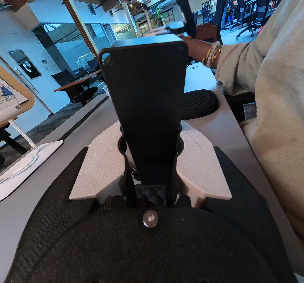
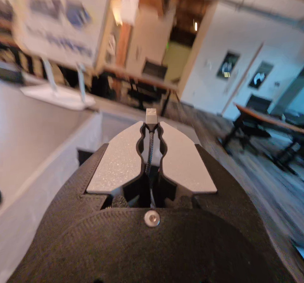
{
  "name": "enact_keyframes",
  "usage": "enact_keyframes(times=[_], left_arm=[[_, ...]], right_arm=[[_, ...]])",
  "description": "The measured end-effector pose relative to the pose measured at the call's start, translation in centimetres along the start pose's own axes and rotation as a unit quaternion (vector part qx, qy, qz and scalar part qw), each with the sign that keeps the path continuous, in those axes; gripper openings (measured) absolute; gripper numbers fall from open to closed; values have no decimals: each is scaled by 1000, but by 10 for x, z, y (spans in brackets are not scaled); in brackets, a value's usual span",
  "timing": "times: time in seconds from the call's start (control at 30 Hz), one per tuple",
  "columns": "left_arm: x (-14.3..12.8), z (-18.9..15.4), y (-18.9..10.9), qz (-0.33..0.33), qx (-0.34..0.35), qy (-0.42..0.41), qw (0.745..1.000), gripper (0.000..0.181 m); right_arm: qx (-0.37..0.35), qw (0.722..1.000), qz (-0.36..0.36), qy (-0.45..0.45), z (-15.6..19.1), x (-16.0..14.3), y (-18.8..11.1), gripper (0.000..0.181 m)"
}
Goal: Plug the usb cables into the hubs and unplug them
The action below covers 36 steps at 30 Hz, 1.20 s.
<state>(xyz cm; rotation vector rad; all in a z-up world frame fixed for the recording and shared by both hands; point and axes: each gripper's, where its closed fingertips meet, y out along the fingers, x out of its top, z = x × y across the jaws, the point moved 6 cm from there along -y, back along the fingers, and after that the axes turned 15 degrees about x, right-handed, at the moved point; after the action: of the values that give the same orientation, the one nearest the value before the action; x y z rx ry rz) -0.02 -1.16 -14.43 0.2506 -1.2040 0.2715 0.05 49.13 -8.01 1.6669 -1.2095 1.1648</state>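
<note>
One black hub (image 1: 144,103) is held upright in the left gripper (image 1: 148,145), its lower end pinched between the two grey fingers (image 1: 102,168) and its flat back turned to the camera, so no ports can be seen from here. It is raised above the grey bench (image 1: 218,126). One cable (image 2: 150,151), braided and black, is gripped by the right gripper (image 2: 151,125); the fingers (image 2: 118,156) are closed on the plug's collar, and the one metal plug (image 2: 151,114) sticks out forward past the fingertips, in free air and touching nothing. The right wrist view is smeared, which suggests the hand is moving.

The step in hand is judged to be the bringing together of plug and hub before insertion; nothing is plugged in yet. In the left wrist view the person's forearm (image 1: 202,47), with bracelets at the wrist, is seen beyond the hub, well apart from it. The next move calls for the plug to be turned toward the hub's port face, lined up squarely with a slot and in the right orientation, then pushed straight in while the hub is held firm against the push.

Counted: one hub, one cable with one plug, two grippers. A black padded rest (image 1: 199,103) lies on the bench behind the hub.
</note>
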Motion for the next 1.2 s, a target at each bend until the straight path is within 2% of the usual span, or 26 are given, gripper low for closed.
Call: enact_keyframes(times=[0.07, 0.17, 0.23, 0.33, 0.47, 0.53, 0.57, 0.6, 0.67, 0.73, 0.77, 0.87, 0.93, 1.0, 1.03, 1.1, 1.2], left_arm=[[0, 0, 0, 1, 0, 1, 1000, 58], [0, 0, 0, 0, 1, 1, 1000, 58], [0, 0, 0, 0, 2, 0, 1000, 58], [0, 1, 1, 0, 5, 0, 1000, 58], [0, 1, 1, 2, 9, 0, 1000, 58], [0, 3, 1, 3, 14, -3, 1000, 58], [0, 3, 1, 3, 17, -4, 1000, 58], [0, 4, 1, 2, 19, -5, 1000, 58], [1, 4, 1, -2, 21, -2, 1000, 58], [2, 3, 0, -7, 21, 2, 1000, 58], [3, 2, 0, -10, 21, 5, 1000, 58], [6, -1, -2, -27, 12, 17, 999, 58], [8, -4, -3, -40, -2, 14, 999, 58], [12, -7, -5, -59, -19, 9, 998, 58], [13, -8, -6, -68, -27, 6, 997, 58], [15, -10, -7, -79, -33, 10, 996, 57], [21, -6, -8, -116, -17, -14, 993, 61]], right_arm=[[-17, 992, 124, -9, -4, -33, 1, 16], [7, 964, 267, -10, 0, -64, -1, 30], [11, 947, 321, -11, 2, -71, -3, 33], [8, 938, 345, -29, 11, -61, -4, 36], [68, 958, 272, -60, 62, -14, 14, 36], [145, 965, 206, -79, 110, 17, 29, 36], [206, 961, 160, -90, 142, 33, 37, 37], [277, 950, 108, -99, 177, 47, 43, 41], [424, 900, 20, -98, 250, 65, 52, 53], [546, 833, 16, -89, 310, 63, 59, 70], [573, 814, 30, -96, 332, 57, 66, 74], [618, 775, 50, -122, 381, 41, 90, 82], [645, 755, 30, -116, 408, 43, 99, 81], [658, 739, 11, -144, 430, 43, 103, 70], [648, 741, 7, -175, 435, 41, 105, 58], [622, 755, 2, -209, 436, 43, 106, 57], [565, 788, -33, -243, 417, 54, 103, 56]])
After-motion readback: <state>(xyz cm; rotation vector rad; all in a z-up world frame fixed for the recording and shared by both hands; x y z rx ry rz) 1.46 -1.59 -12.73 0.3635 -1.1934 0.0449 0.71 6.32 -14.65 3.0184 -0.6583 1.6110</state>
